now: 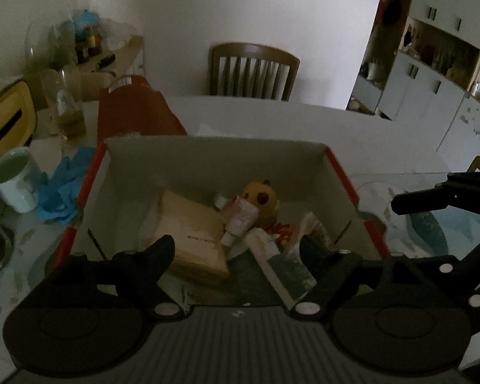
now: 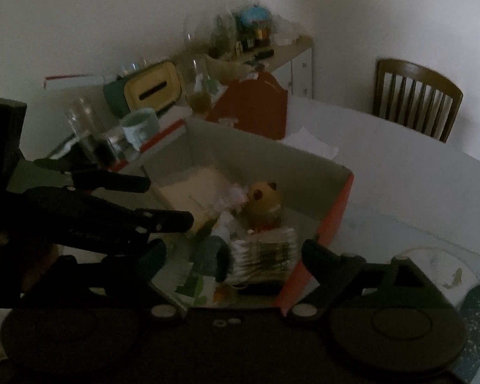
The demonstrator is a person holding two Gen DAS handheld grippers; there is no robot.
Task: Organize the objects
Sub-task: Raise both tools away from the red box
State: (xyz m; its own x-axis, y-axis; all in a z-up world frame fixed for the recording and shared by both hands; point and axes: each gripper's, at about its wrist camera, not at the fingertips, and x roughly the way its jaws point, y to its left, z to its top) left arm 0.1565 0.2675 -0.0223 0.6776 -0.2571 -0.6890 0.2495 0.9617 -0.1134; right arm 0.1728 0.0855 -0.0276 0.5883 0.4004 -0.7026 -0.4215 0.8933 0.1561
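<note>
A cardboard box (image 1: 342,172) with red outer walls and a grey inside stands on the table. In it lie a tan packet (image 1: 188,233), a yellow plush toy (image 1: 262,198), a pink-and-white tube (image 1: 240,220), a white-and-green carton (image 1: 281,265) and some snack packets. My left gripper (image 1: 236,251) hovers over the box's near edge, open, with nothing between its fingers. My right gripper (image 2: 235,256) is over the box's near right corner, also open, above a striped packet (image 2: 265,256) that lies in the box (image 2: 332,211). The left gripper (image 2: 163,200) reaches in from the left in the right wrist view.
Left of the box sit a pale mug (image 1: 16,179), crumpled blue gloves (image 1: 64,188), a yellow tissue holder (image 1: 9,121) and a glass bottle (image 1: 67,105). A red flap (image 1: 134,108) rises behind the box. A wooden chair (image 1: 252,70) stands at the table's far side.
</note>
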